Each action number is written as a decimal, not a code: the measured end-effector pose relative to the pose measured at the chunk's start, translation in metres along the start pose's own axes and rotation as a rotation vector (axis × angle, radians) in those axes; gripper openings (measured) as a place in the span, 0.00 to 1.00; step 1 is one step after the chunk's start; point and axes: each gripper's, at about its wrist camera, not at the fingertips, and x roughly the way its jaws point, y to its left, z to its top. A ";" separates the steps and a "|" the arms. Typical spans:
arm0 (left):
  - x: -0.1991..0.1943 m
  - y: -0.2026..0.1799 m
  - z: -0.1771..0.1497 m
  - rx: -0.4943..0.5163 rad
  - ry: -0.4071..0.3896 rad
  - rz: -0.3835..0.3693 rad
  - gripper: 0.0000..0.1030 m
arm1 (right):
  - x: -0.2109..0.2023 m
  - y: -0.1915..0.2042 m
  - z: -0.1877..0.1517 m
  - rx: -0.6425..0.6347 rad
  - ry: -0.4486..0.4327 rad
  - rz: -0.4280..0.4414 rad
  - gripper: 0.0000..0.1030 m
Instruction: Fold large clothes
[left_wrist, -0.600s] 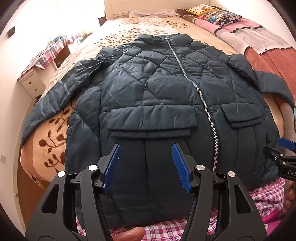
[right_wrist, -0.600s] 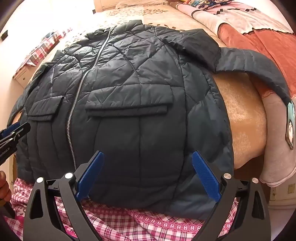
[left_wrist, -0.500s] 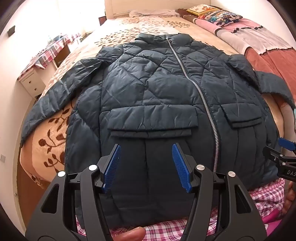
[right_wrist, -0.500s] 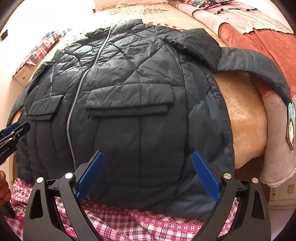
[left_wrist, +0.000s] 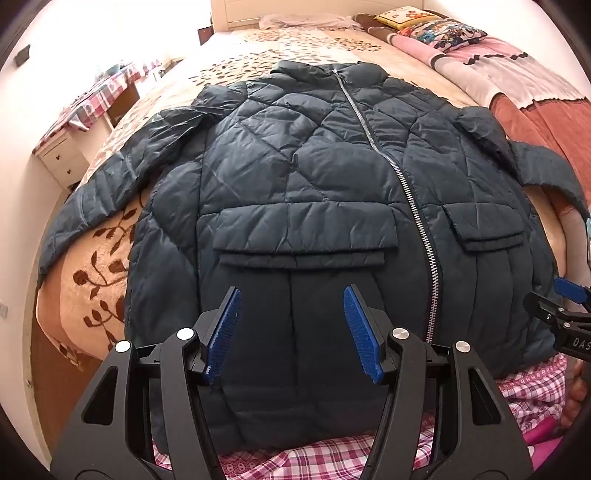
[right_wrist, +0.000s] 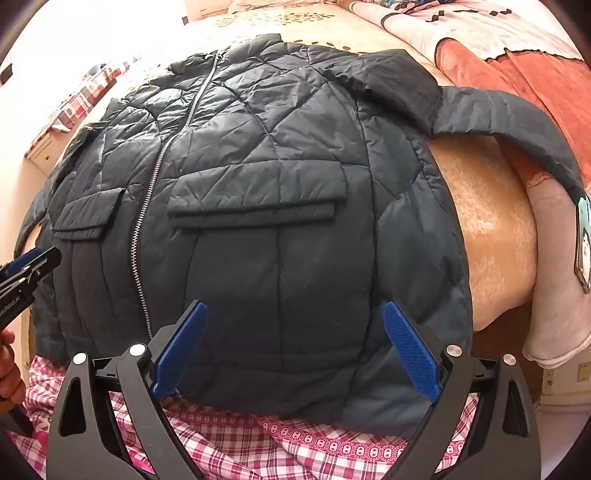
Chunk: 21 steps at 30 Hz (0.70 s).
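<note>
A dark navy quilted jacket (left_wrist: 314, 192) lies face up on the bed, zipped, collar at the far end, both sleeves spread out sideways. It also fills the right wrist view (right_wrist: 258, 192). My left gripper (left_wrist: 291, 332) is open and empty, hovering over the hem below the left pocket flap. My right gripper (right_wrist: 295, 350) is open and empty over the hem on the other side of the zip. The right gripper's tip shows at the left wrist view's right edge (left_wrist: 565, 306); the left gripper's tip shows at the right wrist view's left edge (right_wrist: 26, 266).
The bed (left_wrist: 92, 273) has a beige leaf-print cover. Pink and rust blankets (left_wrist: 517, 81) and cushions lie along the right side. A white desk with a checked cloth (left_wrist: 85, 122) stands left. A pink plaid cloth (right_wrist: 295, 443) lies under the hem, nearest me.
Both grippers have stayed open and almost still. The right wrist view has shifted slightly nearer the jacket.
</note>
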 end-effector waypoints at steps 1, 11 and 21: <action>0.001 0.000 0.000 0.000 0.003 0.000 0.58 | 0.000 0.000 0.000 0.000 0.000 0.000 0.90; 0.001 0.001 0.001 -0.002 0.004 0.002 0.58 | 0.001 0.000 0.001 0.003 0.003 -0.001 0.90; 0.003 0.002 0.002 0.005 0.007 -0.009 0.58 | -0.002 -0.007 0.005 0.024 -0.015 0.005 0.90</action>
